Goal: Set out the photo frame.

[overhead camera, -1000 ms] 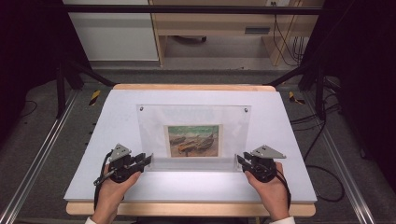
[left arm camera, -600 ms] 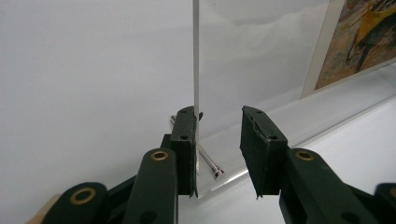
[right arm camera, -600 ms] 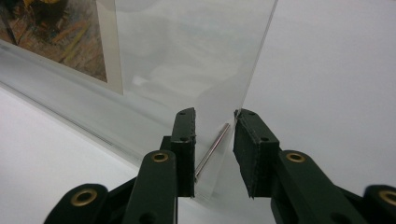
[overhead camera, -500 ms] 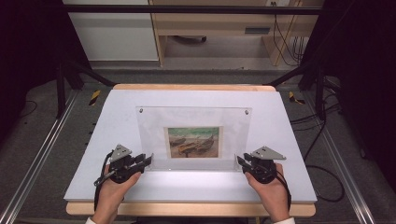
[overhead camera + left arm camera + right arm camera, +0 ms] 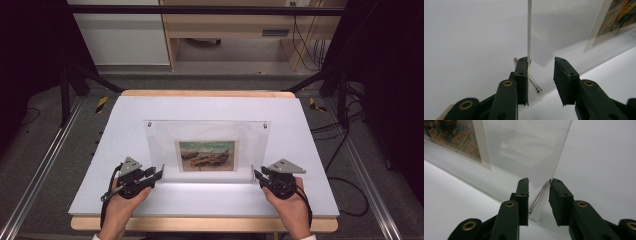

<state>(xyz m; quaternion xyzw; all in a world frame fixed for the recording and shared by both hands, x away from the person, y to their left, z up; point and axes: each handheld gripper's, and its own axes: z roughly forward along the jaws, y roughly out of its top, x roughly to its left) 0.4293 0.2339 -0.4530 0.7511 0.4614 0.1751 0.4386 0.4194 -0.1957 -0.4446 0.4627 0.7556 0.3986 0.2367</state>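
A clear acrylic panel (image 5: pixel 207 131) with a boat painting (image 5: pixel 206 156) in it stands near upright on the white table (image 5: pixel 210 106). My left gripper (image 5: pixel 159 173) is at its lower left corner, open. In the left gripper view the panel's edge (image 5: pixel 529 30) runs just inside the left jaw of the gripper (image 5: pixel 541 61), beside a metal pin (image 5: pixel 534 84). My right gripper (image 5: pixel 256 174) is at the lower right corner, open. Seen from the right gripper view, another pin (image 5: pixel 539 196) and the panel corner (image 5: pixel 560 157) lie between the jaws of the gripper (image 5: pixel 539 181).
Small metal studs mark the panel's top corners (image 5: pixel 149 123). The table's wooden front edge (image 5: pixel 200 224) runs below my hands. Metal rails (image 5: pixel 40 170) flank the table, cables (image 5: pixel 345 180) trail on the right, and a cabinet (image 5: pixel 120 35) stands behind.
The panel's top edge and the painting have shifted slightly toward the near side. Both grippers have stayed at the lower corners.
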